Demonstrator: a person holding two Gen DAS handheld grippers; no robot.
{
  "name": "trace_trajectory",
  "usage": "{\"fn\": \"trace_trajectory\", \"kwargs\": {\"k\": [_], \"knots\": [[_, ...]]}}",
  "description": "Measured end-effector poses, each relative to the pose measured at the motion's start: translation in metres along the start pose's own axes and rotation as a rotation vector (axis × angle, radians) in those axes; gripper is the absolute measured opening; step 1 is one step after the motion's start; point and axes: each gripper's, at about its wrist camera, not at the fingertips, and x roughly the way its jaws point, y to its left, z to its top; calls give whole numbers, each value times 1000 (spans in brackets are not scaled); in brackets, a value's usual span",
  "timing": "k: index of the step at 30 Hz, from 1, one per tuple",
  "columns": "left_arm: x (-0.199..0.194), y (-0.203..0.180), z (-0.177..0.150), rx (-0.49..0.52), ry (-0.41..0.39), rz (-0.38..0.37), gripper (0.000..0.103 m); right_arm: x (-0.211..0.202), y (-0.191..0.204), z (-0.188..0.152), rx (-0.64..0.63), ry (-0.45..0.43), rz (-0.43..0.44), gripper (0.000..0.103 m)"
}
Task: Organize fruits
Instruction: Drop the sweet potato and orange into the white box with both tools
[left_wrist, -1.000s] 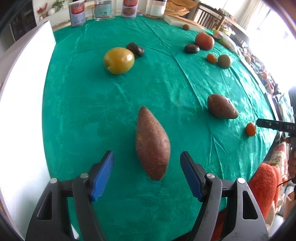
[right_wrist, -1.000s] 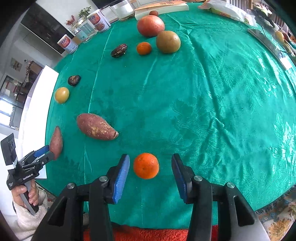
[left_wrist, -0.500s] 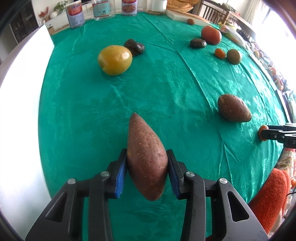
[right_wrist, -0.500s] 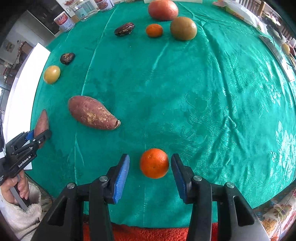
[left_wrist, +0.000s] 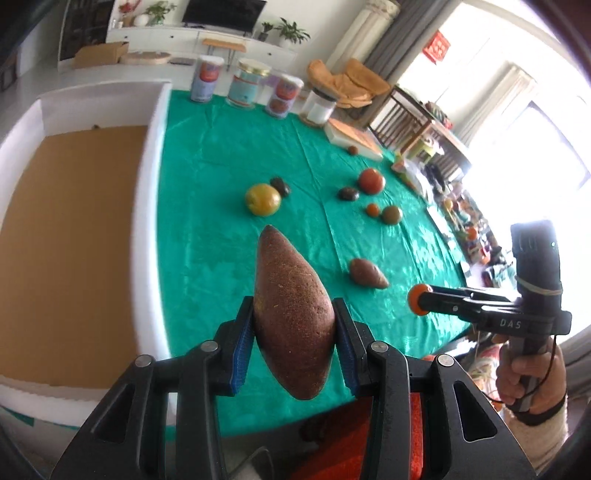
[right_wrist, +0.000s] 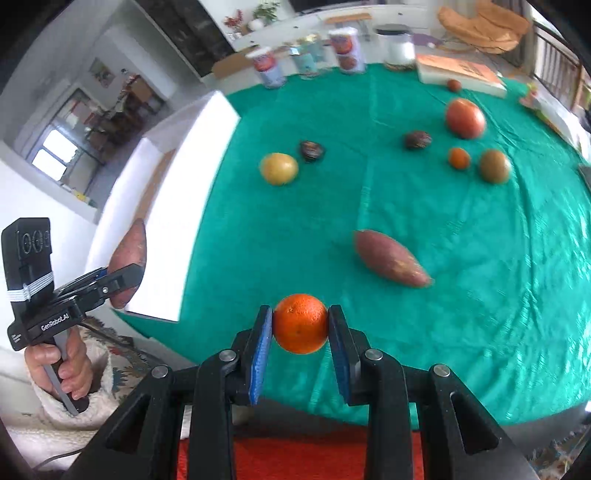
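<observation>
Fruits for sorting, two of them lifted clear of the counter (left_wrist: 207, 192). Nearest in the left wrist view, the left gripper (left_wrist: 294, 345) points steeply down and forward; its blue-padded fingers (left_wrist: 242, 350) are pressed against the flanks of a long sweet potato (left_wrist: 291, 314), which stands nose-up between them, its pointed tip toward the far side. In the right wrist view, the right gripper (right_wrist: 300, 334) is pitched down likewise, and its fingers (right_wrist: 261, 349) pinch a small orange (right_wrist: 300, 323) at their tips (both pads in contact). Each gripper appears in the other's view, carried on a pistol-style handle by a hand (right_wrist: 64, 365) in a pale fleecy sleeve (right_wrist: 55, 421). Beside the left gripper lies a white foam tray (left_wrist: 147, 206) with a brown cardboard floor, set along the counter's edge. On the green cloth beyond, a second sweet potato (right_wrist: 389, 258) lies alone; farther off sit a yellow fruit (right_wrist: 279, 168) touching a dark one (right_wrist: 312, 150), then a cluster of a red fruit (right_wrist: 464, 118), a small orange fruit (right_wrist: 459, 158), a green-brown fruit (right_wrist: 495, 166) and another dark fruit (right_wrist: 417, 140). Jars (left_wrist: 253, 88) line the far rim.
</observation>
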Motion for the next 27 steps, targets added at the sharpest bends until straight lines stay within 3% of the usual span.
{"fn": "trace_trajectory", "kwargs": {"k": [3,6,10,13,18,23,24,27], "knots": [[-36,41,3,-58,-63,101,41,23,63,17,-80,-4,142,31],[-46,92,1,-140,-74,235,41,57,122,31,-151,12,234,31],[-35,146,-10,-221,-38,363,41,106,180,46,-222,53,284,31],[-23,171,-20,-257,-3,403,41,143,208,48,-268,104,262,31],[-15,188,-30,-274,27,417,41,185,220,43,-309,172,171,31],[-10,188,-26,-255,43,446,42,198,224,40,-326,174,136,33],[-9,187,-25,-253,40,455,45,197,222,41,-323,169,146,37],[-12,175,-19,-226,3,488,69,182,215,42,-316,129,168,52]]}}
